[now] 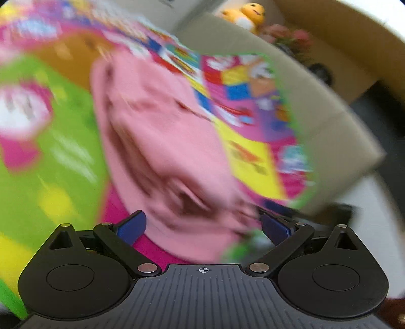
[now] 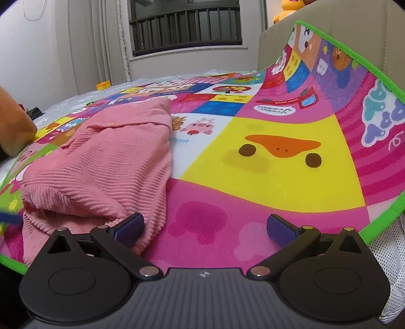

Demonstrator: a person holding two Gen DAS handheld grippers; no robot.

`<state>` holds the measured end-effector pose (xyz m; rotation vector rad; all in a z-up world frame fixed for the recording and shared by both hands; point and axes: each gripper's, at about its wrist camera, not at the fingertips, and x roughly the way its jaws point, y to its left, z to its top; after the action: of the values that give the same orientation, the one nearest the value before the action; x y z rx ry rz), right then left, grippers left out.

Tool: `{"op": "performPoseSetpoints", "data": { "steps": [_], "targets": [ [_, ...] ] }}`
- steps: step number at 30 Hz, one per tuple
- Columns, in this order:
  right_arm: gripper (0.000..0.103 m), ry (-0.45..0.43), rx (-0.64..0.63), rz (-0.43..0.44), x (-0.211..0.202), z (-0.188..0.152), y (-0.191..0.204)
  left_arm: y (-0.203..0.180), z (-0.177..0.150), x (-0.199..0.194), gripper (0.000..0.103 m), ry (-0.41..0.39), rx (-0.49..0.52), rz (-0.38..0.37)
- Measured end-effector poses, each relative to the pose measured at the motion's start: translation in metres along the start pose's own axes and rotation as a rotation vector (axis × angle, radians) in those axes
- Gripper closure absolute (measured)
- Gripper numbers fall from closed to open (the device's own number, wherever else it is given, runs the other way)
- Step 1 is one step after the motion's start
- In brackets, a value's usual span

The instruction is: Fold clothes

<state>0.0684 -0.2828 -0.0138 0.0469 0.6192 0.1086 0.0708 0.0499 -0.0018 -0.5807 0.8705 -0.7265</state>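
Observation:
A pink ribbed garment (image 2: pixel 101 164) lies folded on a colourful play mat (image 2: pixel 278 164). In the left wrist view, which is motion-blurred, the pink garment (image 1: pixel 162 141) fills the middle, just ahead of my left gripper (image 1: pixel 203 226), whose blue-padded jaws stand wide apart with nothing between them. My right gripper (image 2: pixel 206 227) hovers low over the mat at the garment's near right corner; it is open, and its left pad (image 2: pixel 130 227) is next to the cloth's edge.
The mat's green-edged right side (image 2: pixel 354 58) curls up against a beige headboard (image 2: pixel 273 48). A window with dark bars (image 2: pixel 184 27) is behind. A yellow plush toy (image 1: pixel 249 15) sits on the headboard. At the left edge a person's arm (image 2: pixel 12 131) rests on the mat.

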Motion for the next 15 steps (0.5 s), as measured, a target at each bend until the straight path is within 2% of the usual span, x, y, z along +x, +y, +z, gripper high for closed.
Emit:
{"op": "performPoseSetpoints", "data": {
  "steps": [2,4,7,8,10,11,12,13,15],
  "targets": [
    [0.0,-0.023,0.005,-0.016,0.0,-0.004,0.003,0.001,-0.011,0.008,0.005,0.036,-0.016,-0.009],
    [0.0,-0.044,0.008,-0.032,0.0,-0.008,0.005,0.001,-0.018,0.017,0.011,0.059,-0.022,0.002],
    [0.0,-0.057,0.024,-0.031,-0.002,-0.009,0.004,-0.001,-0.014,0.031,0.031,0.068,-0.043,-0.016],
    [0.0,-0.06,0.032,-0.028,-0.002,-0.01,0.003,-0.002,-0.012,0.037,0.043,0.076,-0.045,-0.022],
    [0.0,-0.064,0.041,-0.028,-0.003,-0.01,0.002,-0.004,-0.01,0.047,0.058,0.092,-0.036,-0.007],
    [0.0,-0.065,0.045,-0.03,-0.003,-0.011,0.003,-0.005,-0.009,0.051,0.077,0.096,-0.028,0.005],
    [0.0,-0.067,0.048,-0.031,-0.004,-0.011,0.003,-0.006,-0.005,0.05,0.089,0.084,-0.022,0.014],
    [0.0,-0.068,0.052,-0.031,-0.004,-0.012,0.002,-0.007,-0.001,0.047,0.089,0.062,-0.018,0.022],
    [0.0,-0.07,0.063,-0.024,-0.006,-0.013,0.001,-0.01,0.013,0.029,0.095,-0.013,-0.009,0.015]
  ]
}}
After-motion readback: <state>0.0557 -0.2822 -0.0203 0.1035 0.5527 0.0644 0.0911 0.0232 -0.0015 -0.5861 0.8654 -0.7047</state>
